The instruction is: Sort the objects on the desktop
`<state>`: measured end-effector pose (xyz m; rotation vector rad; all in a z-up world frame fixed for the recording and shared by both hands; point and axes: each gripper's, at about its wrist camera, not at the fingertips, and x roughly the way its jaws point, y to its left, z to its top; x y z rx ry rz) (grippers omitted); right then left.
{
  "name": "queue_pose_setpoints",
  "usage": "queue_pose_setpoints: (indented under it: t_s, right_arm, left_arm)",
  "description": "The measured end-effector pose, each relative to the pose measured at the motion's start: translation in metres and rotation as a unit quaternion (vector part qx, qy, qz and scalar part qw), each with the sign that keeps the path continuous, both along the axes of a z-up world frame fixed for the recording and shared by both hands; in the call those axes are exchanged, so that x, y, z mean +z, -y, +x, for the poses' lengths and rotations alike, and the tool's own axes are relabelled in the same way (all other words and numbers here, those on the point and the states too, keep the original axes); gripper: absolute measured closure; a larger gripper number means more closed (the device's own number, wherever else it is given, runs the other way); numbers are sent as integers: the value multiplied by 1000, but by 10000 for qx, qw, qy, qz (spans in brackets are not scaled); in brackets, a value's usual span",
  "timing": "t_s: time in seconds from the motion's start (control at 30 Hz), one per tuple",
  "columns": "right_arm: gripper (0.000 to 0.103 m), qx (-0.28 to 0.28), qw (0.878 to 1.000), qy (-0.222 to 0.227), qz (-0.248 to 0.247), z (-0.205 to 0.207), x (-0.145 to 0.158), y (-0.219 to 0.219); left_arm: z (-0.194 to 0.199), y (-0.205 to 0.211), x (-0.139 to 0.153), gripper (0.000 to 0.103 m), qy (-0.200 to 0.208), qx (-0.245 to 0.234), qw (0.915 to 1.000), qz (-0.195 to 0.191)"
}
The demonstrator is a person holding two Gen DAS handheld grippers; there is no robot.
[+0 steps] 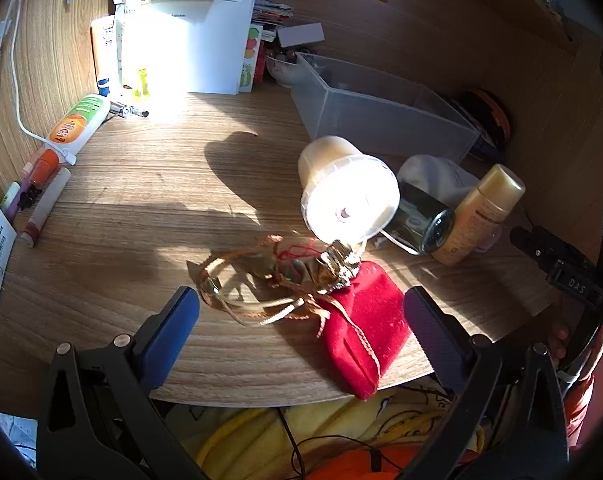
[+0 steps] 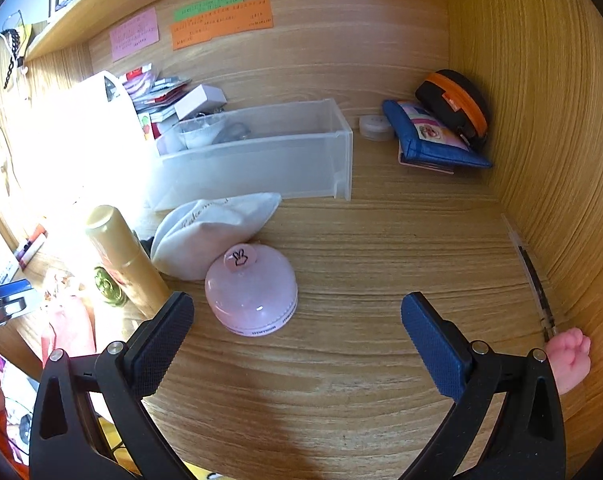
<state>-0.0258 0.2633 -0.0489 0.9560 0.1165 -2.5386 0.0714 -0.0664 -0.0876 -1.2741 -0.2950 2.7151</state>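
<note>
On the wooden desk (image 1: 133, 216), near its front edge, a tangle of braided cords (image 1: 261, 284) lies partly over a red velvet pouch (image 1: 365, 328) — the left gripper (image 1: 301, 320) hovers there, jaws wide apart, gripping nothing. Just behind stands a white lidded jar (image 1: 347, 192). The right gripper (image 2: 297, 320) is spread open too, empty, beside a pink domed case (image 2: 251, 292) — a clear plastic bin (image 2: 257, 160) sits farther back.

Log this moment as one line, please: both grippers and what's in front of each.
left gripper: open, empty | ahead: tangled cords, red pouch | right gripper: open, empty | ahead: pink domed case
</note>
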Motion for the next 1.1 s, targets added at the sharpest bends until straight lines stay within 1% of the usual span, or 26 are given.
queue_pose_setpoints:
  t_s: [0.07, 0.1, 0.13, 0.17, 0.2, 0.23, 0.3, 0.37, 0.43, 0.47, 0.5, 0.57, 0.63, 0.8, 0.93, 0.97, 1.0, 1.03, 1.1]
  right_arm:
    - [1, 37, 10000, 35, 18, -1, -2, 0]
    - [1, 57, 10000, 55, 11, -2, -3, 0]
    - [2, 82, 9999, 74, 6, -3, -3, 1]
    - [3, 100, 9999, 85, 11, -3, -4, 3]
    - [4, 133, 9999, 98, 26, -4, -5, 4]
    - [5, 141, 9998, 116, 63, -4, -7, 6]
    - [5, 158, 9997, 156, 121, -6, -9, 9]
    - [6, 212, 9995, 203, 143, -8, -12, 10]
    - [7, 278, 9992, 230, 156, -10, -14, 11]
    - [9, 296, 9991, 238, 161, -11, -15, 11]
    - [11, 321, 9990, 256, 160, -13, -16, 12]
    - [12, 385, 9987, 292, 171, -16, -17, 14]
    - [14, 448, 9983, 331, 193, -20, -19, 17]
    - [15, 588, 9970, 483, 110, -28, -23, 24]
    - [16, 709, 9958, 554, 177, -31, -27, 38]
    - [23, 718, 9958, 537, 203, -32, -27, 40]
    - [38, 741, 9956, 523, 244, -32, -29, 43]
    - [42, 771, 9952, 531, 293, -33, -30, 46]
    - [42, 734, 9959, 429, 305, -31, -32, 46]
  left_arm:
    - [1, -8, -5, 0, 102, -53, 9999, -35]
    - [1, -12, -8, 3, 169, -100, 9998, -21]
    - [1, -15, -11, 18, 229, -140, 9996, -12]
    - [0, -18, -14, 23, 306, -171, 9994, -27]
    - [1, -21, -12, 26, 246, -132, 9994, -191]
    - [1, -23, -12, 31, 267, -174, 9993, -212]
    - [1, -24, -12, 32, 256, -193, 9993, -206]
    - [2, -26, -11, 38, 219, -157, 9992, -280]
    - [1, -28, -11, 55, 189, -151, 9989, -392]
    - [1, -28, -11, 59, 173, -157, 9987, -443]
    - [0, -28, -11, 66, 165, -159, 9986, -476]
    - [-1, -28, -11, 72, 121, -160, 9983, -553]
    - [-2, -27, -12, 82, 67, -154, 9978, -641]
    - [-9, -21, -13, 85, -5, -119, 9973, -718]
    - [-13, -15, -9, 87, -82, -73, 9972, -740]
    - [-14, -13, -7, 87, -109, -55, 9970, -767]
    - [-14, -11, -5, 87, -145, -44, 9969, -769]
    - [-15, -8, -2, 87, -173, -20, 9971, -744]
    - [-17, -4, 2, 87, -225, -4, 9972, -719]
